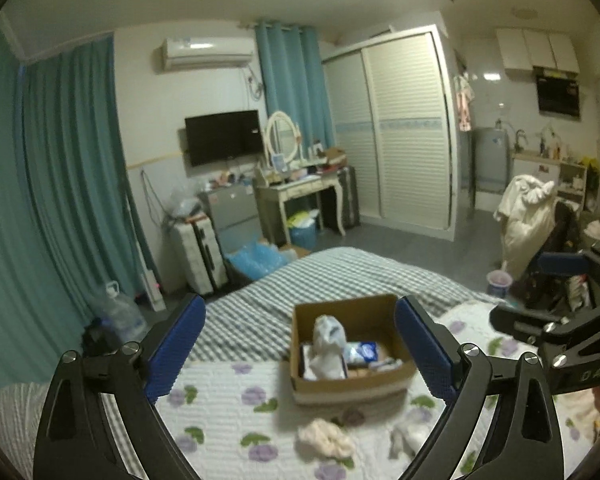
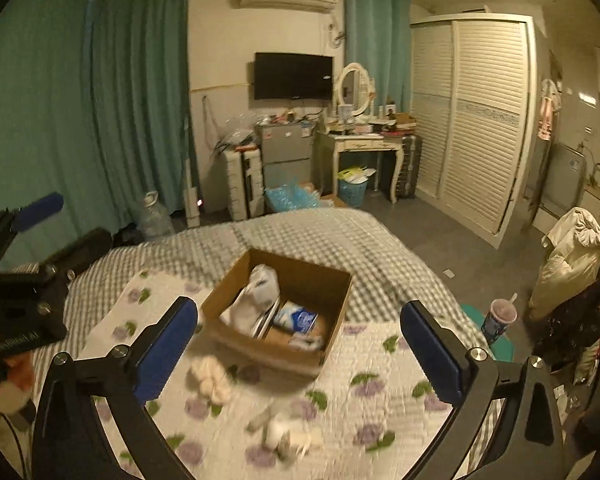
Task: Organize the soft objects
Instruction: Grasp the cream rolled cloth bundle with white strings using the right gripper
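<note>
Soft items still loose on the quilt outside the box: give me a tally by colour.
Cream/pink bundle: 1
Dark brownish bundle: 1
White/grey bundle: 1
Total: 3, all lying on the floral quilt in front of the cardboard box. Blur hides finer detail.

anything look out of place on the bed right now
Three soft items lie loose on the floral quilt outside the cardboard box: a cream bundle, a small dark piece and a blurred white item. Both grippers are open and empty.
</note>
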A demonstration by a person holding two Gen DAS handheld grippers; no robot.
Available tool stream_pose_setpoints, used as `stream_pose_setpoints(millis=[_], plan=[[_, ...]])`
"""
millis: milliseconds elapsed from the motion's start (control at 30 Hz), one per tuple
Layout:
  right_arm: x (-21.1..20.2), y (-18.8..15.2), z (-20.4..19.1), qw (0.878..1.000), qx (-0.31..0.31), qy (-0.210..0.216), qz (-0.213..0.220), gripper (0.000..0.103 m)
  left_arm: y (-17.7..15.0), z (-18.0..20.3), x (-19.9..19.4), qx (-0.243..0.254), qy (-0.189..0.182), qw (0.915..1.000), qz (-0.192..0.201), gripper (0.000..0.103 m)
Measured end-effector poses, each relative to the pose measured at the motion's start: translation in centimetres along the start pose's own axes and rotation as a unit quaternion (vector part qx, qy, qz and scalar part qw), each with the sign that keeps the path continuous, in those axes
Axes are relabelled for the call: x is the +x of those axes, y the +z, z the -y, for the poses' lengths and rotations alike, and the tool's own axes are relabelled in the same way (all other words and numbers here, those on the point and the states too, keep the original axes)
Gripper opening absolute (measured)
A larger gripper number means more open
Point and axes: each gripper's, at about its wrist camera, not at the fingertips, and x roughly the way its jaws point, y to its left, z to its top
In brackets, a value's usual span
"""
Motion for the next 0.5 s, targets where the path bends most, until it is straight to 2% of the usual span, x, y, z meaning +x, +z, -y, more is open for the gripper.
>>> stream_pose_setpoints(millis=[67, 200, 400, 500], plan=[[-0.6, -1.5, -0.5, 1.0, -0.009, 0.004, -0.01, 0.102, -1.2, 0.0, -0.6, -0.001, -0.005, 0.9999, -0.012, 0.097], [-0.1, -5.7, -1.5, 0.999, -0.029, 0.007, -0.031, 0.102, -4.6, 0.3, -0.6, 0.002, 0.012, 0.9996, -0.027, 0.097], [5.2, -11.8, -1.6, 0.996, -0.052, 0.024, -0.074, 0.102, -10.3, 0.3, 1.3, -0.044, 0.022, 0.9975, -0.051, 0.097], [7.7, -14.5, -1.0, 0.992, -0.063, 0.037, -0.102, 0.1, -12.7, 1.3, 2.4, -0.047, 0.035, 0.9961, -0.065, 0.097]])
